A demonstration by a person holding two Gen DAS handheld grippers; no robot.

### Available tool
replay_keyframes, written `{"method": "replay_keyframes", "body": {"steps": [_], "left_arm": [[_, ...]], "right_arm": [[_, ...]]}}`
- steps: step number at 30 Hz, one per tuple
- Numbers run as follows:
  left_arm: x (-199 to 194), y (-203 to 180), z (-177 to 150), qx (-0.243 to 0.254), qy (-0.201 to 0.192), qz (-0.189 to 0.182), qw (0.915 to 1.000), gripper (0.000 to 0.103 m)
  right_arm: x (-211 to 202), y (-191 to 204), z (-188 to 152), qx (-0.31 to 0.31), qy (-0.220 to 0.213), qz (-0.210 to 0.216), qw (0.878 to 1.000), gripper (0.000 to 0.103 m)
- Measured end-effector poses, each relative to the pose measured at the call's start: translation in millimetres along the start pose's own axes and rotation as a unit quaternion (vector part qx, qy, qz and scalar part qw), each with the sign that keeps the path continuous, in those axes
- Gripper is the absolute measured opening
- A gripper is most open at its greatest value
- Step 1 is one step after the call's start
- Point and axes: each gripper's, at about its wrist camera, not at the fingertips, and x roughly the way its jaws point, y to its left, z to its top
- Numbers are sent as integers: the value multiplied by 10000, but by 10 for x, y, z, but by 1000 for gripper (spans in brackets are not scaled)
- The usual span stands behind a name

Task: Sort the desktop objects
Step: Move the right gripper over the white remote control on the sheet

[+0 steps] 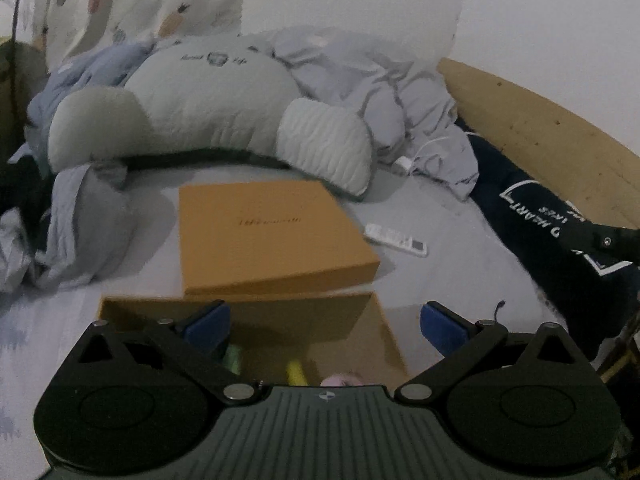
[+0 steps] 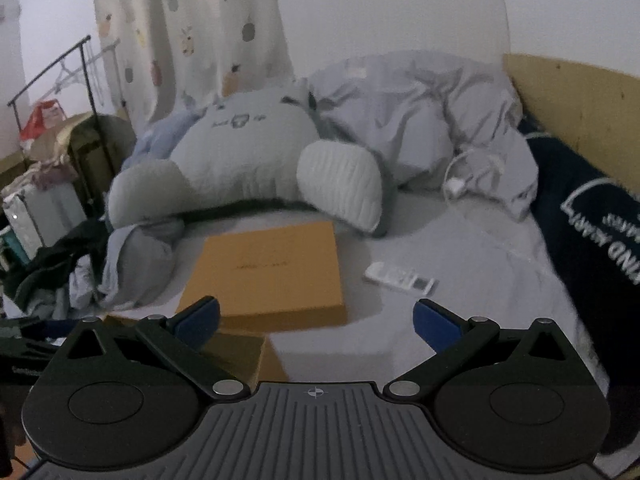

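An open orange box (image 1: 384,332) lies on the bed right under my left gripper (image 1: 325,328), which is open and empty above it. Inside the box I see a green item (image 1: 233,358), a yellow item (image 1: 296,372) and a pink item (image 1: 340,380). The box's orange lid (image 1: 268,232) lies just beyond it, and shows in the right wrist view (image 2: 272,268). A white remote (image 1: 395,240) lies right of the lid on the sheet, also in the right wrist view (image 2: 400,278). My right gripper (image 2: 316,322) is open and empty, over the sheet beside the box corner (image 2: 244,354).
A large grey cushion (image 2: 240,160) and a rumpled grey duvet (image 2: 432,120) lie behind the lid. A white charger with cable (image 2: 458,186) rests on the duvet. A dark blue garment (image 2: 592,232) lies along the wooden headboard (image 2: 580,96) at right. Clothes (image 2: 60,264) are piled at left.
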Motion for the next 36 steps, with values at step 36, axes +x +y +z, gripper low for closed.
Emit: {"method": "replay_keyframes", "body": {"steps": [36], "left_arm": [[1367,-252,510,315,374,-46,9988,103]], "right_arm": [[1638,-902,430,-576,282,-385,9972,103]]}}
